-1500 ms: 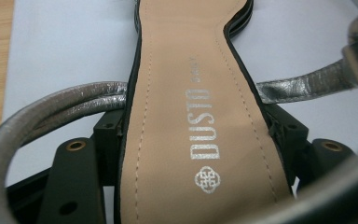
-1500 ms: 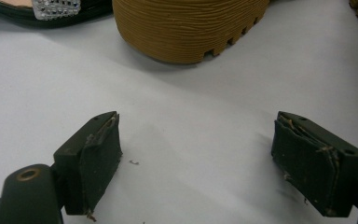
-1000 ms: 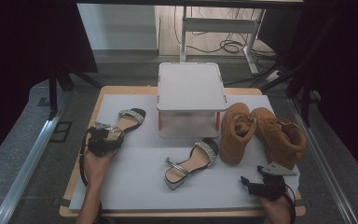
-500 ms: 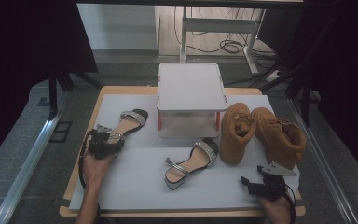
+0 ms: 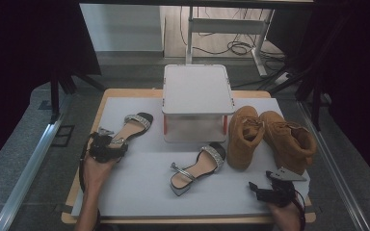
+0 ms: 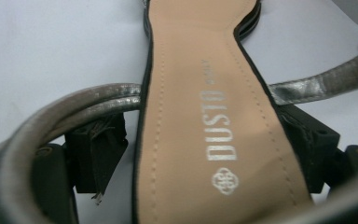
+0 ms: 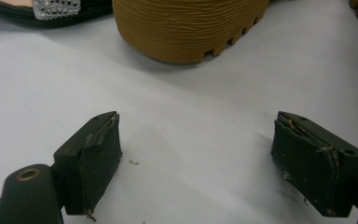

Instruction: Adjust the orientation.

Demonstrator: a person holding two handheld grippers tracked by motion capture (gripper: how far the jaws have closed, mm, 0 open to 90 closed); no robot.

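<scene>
A silver-strapped sandal (image 5: 135, 126) with a tan insole lies at the left of the white mat (image 5: 139, 192). My left gripper (image 5: 107, 147) stands open at its heel end. In the left gripper view the insole (image 6: 200, 93) runs between the two pads, close to both, and a silver strap (image 6: 74, 100) crosses over the left pad. A matching sandal (image 5: 197, 166) lies mid-mat. My right gripper (image 5: 261, 185) rests open near the front right edge, and nothing is between its pads (image 7: 98, 158). Ahead of it are a tan boot's ridged sole (image 7: 186, 28) and the second sandal's toe (image 7: 51, 9).
A white box-like stand (image 5: 197, 89) sits at the back middle of the mat. Two tan boots (image 5: 244, 137) (image 5: 289, 139) stand right of it, just beyond the right gripper. The wooden table edge (image 5: 188, 220) runs along the front.
The left gripper has crept a little closer around the left sandal's heel. The right gripper and the other shoes have stayed put.
</scene>
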